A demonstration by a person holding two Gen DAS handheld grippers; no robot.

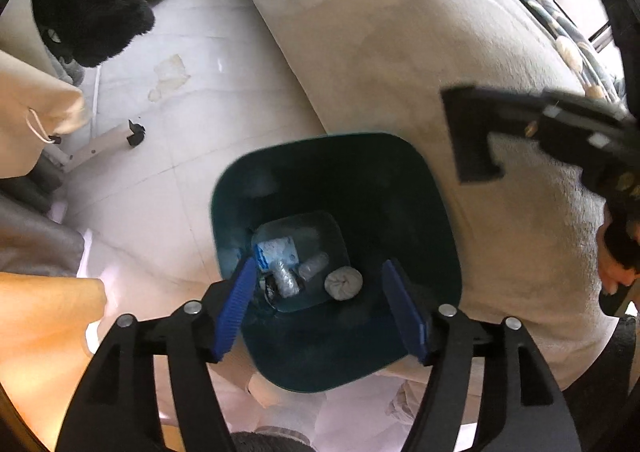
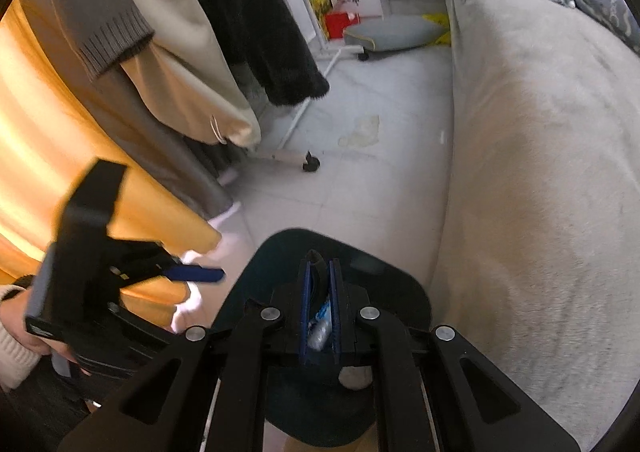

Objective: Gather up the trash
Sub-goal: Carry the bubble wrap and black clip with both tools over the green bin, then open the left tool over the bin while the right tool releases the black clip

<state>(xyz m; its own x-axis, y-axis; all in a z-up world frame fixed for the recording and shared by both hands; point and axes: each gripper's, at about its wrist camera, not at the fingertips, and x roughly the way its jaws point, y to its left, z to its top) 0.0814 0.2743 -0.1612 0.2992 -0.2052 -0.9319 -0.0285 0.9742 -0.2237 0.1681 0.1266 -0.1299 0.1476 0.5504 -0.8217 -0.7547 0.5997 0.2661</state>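
A dark teal bin (image 1: 360, 180) stands on the tiled floor beside a beige bed. At its bottom lie a blue-and-white wrapper (image 1: 276, 250), a crushed clear bottle (image 1: 288, 280) and a grey paper ball (image 1: 343, 283). My left gripper (image 1: 320, 268) hangs open over the bin's mouth with nothing between its blue pads. In the right wrist view my right gripper (image 2: 319, 264) is over the same bin (image 2: 384, 284), shut on a thin dark scrap (image 2: 314, 258) that sticks out past the pads. The left gripper's blue pad (image 2: 196, 274) shows at left.
The beige fleece bed (image 2: 540, 172) fills the right side. A wheeled clothes rack (image 2: 296, 160) with hanging coats (image 2: 256, 12) and an orange cloth (image 2: 60, 172) stands at left. A grey cushion (image 2: 388, 32) lies on the floor at the back. A person's hand (image 1: 612, 272) holds the right tool.
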